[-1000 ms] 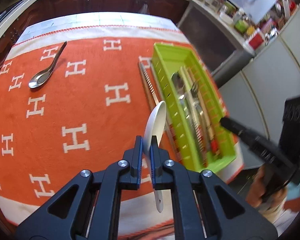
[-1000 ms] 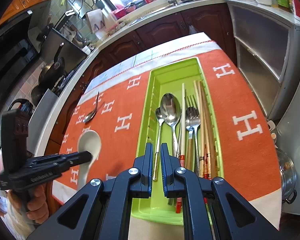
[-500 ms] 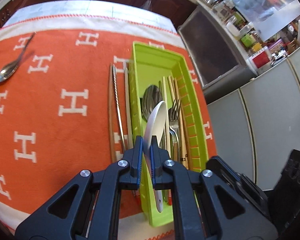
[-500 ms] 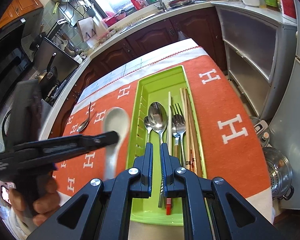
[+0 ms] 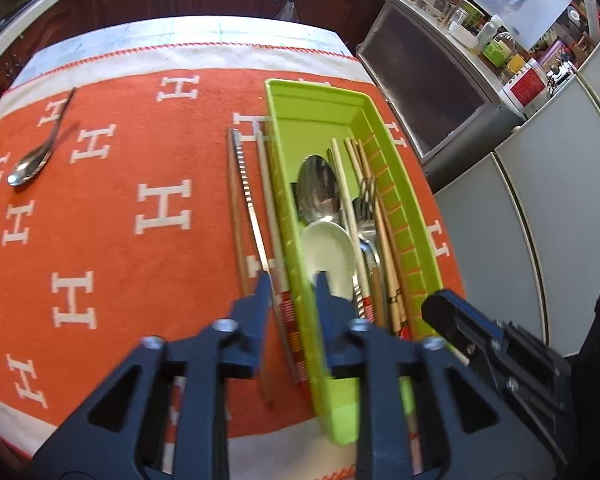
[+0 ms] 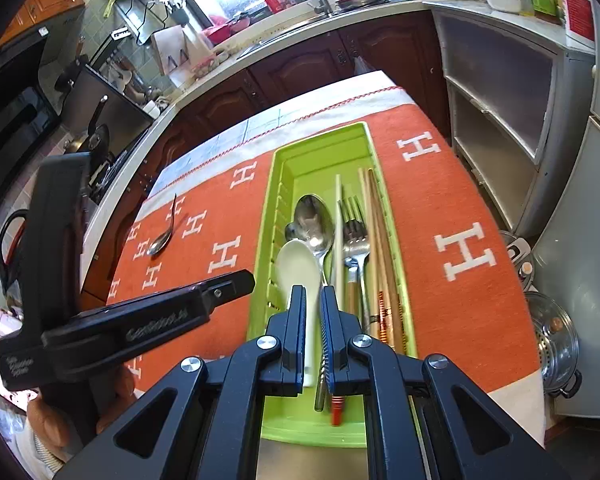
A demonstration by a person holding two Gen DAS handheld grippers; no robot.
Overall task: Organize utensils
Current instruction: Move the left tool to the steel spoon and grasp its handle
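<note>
Inside slotted green tray [image 5: 384, 184], glossy white spoon [image 5: 330, 254]

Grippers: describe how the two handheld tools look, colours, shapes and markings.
Both the left gripper and the right gripper are black plastic with triangular cut-outs, silver screws and blue pads lining narrow jaws. The left's side carries embossed lettering, too blurred to read.

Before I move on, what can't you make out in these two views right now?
- White spoon: handle end hidden behind the right gripper, right wrist view.
- Chopsticks beside the green tray: near ends covered by the left gripper, its jaws opening, left wrist view.
- Small spoon on the cloth: too small for detail.
</note>
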